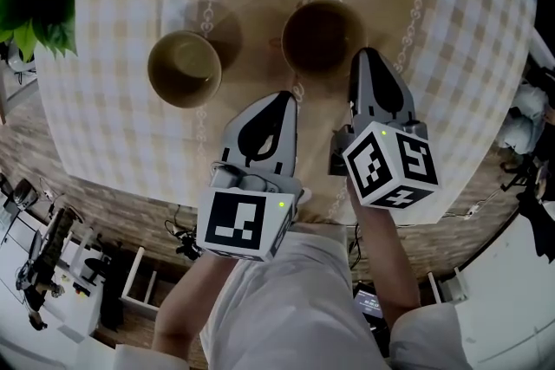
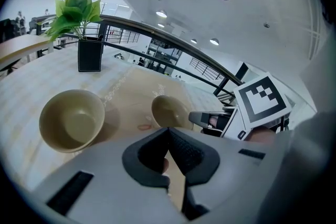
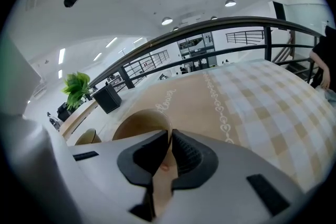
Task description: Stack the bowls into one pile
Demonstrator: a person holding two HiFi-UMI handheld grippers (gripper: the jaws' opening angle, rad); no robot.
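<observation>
Two bowls are sitting apart on the round table, whose checked cloth point(image 1: 468, 30) is carrying a tan runner with pale script down its middle. The lighter bowl point(image 1: 184, 68) is standing upright towards the left of the runner. The darker bowl point(image 1: 323, 35) is standing upright near the runner's centre, a little farther from me, so the pair are not yet making one pile.

I am holding my left gripper point(image 1: 279, 100) over the near part of the table, between the two bowls and short of both. In the left gripper view its dark ridged pads are meeting at their tips, and nothing is sitting between them.

I am holding my right gripper point(image 1: 368, 56) with its tips just beside the darker bowl's near right rim; whether they are touching the rim I cannot tell. In the right gripper view its pads are lying together with only a thin slit between them. They are gripping nothing, and the bowl's rim is rising directly behind them.

A leafy green plant point(image 2: 76, 8) in a square black pot point(image 2: 90, 55) is standing at the table's far left edge, well apart from the bowls. My pale sleeves are showing at the bottom of the head view.
</observation>
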